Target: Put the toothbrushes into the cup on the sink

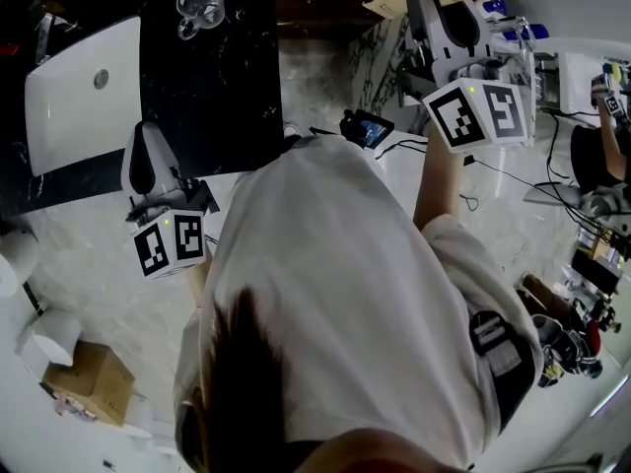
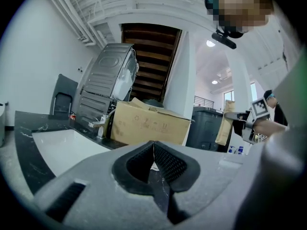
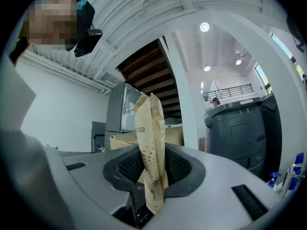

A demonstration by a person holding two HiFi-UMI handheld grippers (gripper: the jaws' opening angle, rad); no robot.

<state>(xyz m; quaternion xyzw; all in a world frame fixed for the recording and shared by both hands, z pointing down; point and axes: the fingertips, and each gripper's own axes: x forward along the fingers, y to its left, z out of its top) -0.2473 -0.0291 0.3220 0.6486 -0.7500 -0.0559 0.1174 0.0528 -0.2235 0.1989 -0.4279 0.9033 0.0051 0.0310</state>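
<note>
Two tools are in our hands; the left tool (image 2: pixel 153 152) is clenched, its ribbed pads meeting edge to edge with nothing between them; the right tool (image 3: pixel 152 176) is clamped on a tan paper packet (image 3: pixel 149 128), long and narrow, which stands upright out of the pads and bears some dark print and a scatter of small red marks; whether a toothbrush lies inside the wrapper we cannot tell.

From the head view we see the left tool low at our left side, near the front edge of the black bench (image 1: pixel 227 97), and the right tool raised higher at our right, well apart from the other.

The white sink (image 1: pixel 84 92) is set into the bench at the left; the clear glass cup (image 1: pixel 200 3) stands on the bench's dark top beyond the sink's far right corner, well apart from both tools.

In the left gripper view we make out the basin, a faucet (image 2: pixel 101 124) behind it, a cardboard box (image 2: pixel 148 123) on the bench beside the faucet, and a dark bin (image 2: pixel 206 128) to the right of the box.
</note>
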